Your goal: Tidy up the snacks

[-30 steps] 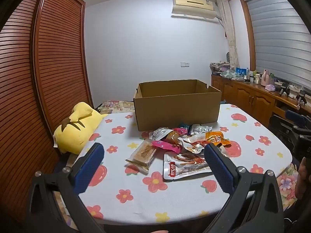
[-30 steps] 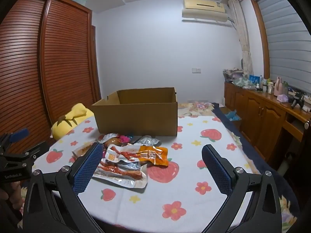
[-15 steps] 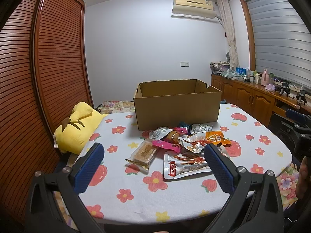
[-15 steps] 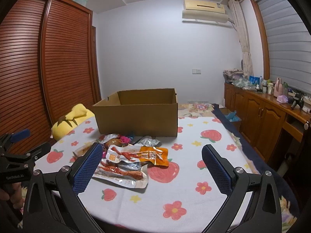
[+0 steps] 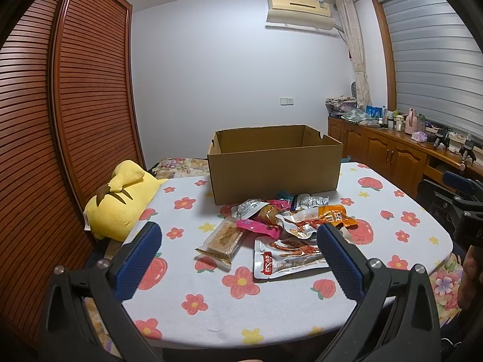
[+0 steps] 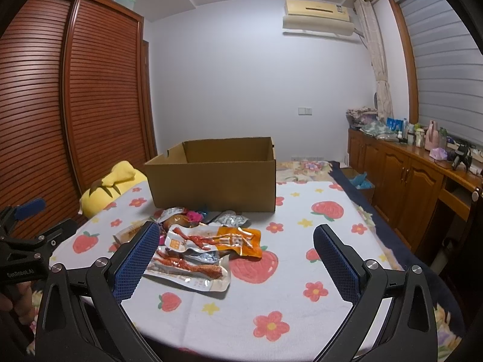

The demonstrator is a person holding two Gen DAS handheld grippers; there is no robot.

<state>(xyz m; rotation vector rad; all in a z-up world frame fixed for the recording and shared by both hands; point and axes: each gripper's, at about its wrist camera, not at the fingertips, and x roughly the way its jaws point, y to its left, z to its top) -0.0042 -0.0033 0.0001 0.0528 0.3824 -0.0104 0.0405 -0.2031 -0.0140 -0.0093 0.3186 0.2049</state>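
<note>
A pile of snack packets [image 5: 280, 226] lies on the flowered tablecloth in front of an open cardboard box [image 5: 276, 166]. In the pile are a clear biscuit pack [image 5: 222, 238], a pink wrapper [image 5: 256, 226], an orange pouch [image 5: 332, 215] and a silver pouch with red print [image 5: 286, 259]. My left gripper [image 5: 240, 236] hovers open near the table's front edge, short of the pile. My right gripper [image 6: 235, 239] is open too, held before the same snack packets [image 6: 205, 247] and cardboard box [image 6: 214, 175]. Neither holds anything.
A yellow plush toy [image 5: 120, 205] rests at the table's left edge beside a slatted wooden wardrobe [image 5: 60, 120]. A wooden sideboard [image 6: 422, 175] with bottles runs along the right wall. The other gripper [image 5: 462, 205] and a hand show at the right edge of the left view.
Both views have barely shifted; the snacks and box lie as before, and both grippers stay open.
</note>
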